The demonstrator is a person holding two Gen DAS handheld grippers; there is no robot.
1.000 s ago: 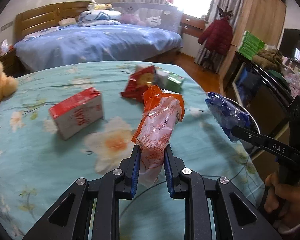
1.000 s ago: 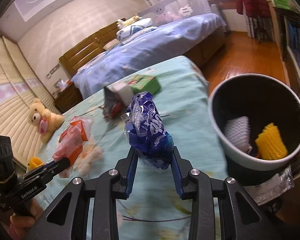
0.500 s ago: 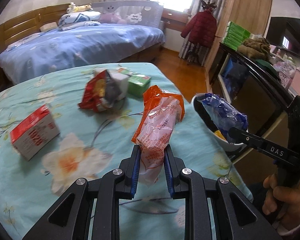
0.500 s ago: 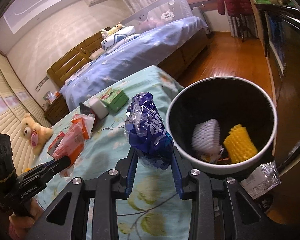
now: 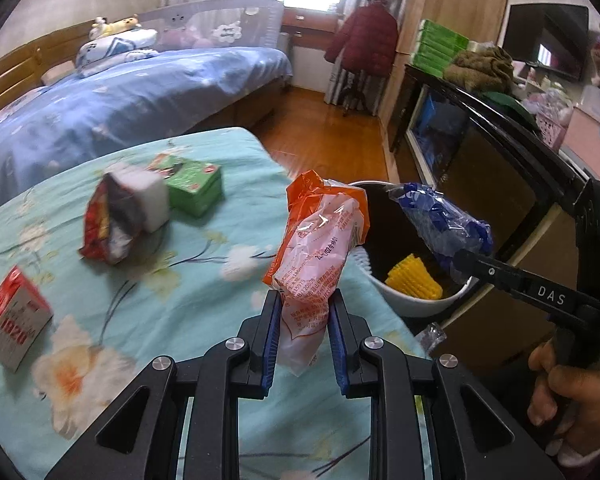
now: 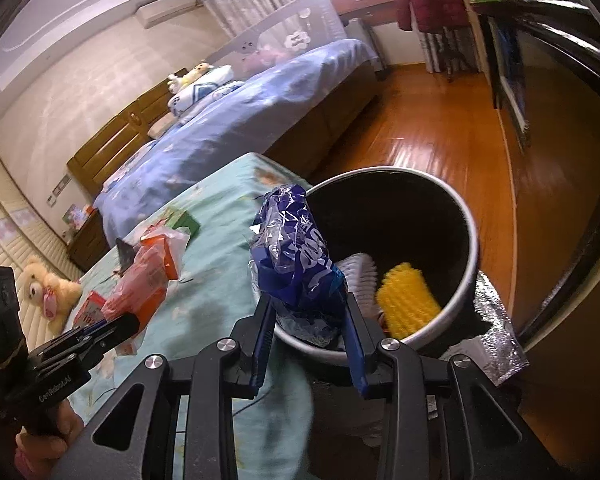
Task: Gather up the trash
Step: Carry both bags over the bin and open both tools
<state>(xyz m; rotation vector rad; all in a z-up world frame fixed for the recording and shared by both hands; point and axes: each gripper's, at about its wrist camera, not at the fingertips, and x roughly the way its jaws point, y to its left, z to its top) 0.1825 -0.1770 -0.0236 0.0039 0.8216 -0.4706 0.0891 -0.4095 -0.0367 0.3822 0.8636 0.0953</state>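
The right hand-held gripper [image 6: 306, 320] is clenching a crumpled blue plastic wrapper [image 6: 296, 256] just over the near rim of a round black-lined trash bin [image 6: 466, 216], which is already holding yellow and white foam netting. The left hand-held gripper [image 5: 302, 322] is grasping an orange-and-clear snack bag [image 5: 320, 248] above the floral turquoise desk [image 5: 204, 280] beside the bin. This looks like the drop-off step: next, each wrapper needs carrying fully over the opening before releasing.

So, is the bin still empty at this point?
No, the bin already holds a yellow ribbed piece and a white one at its bottom.
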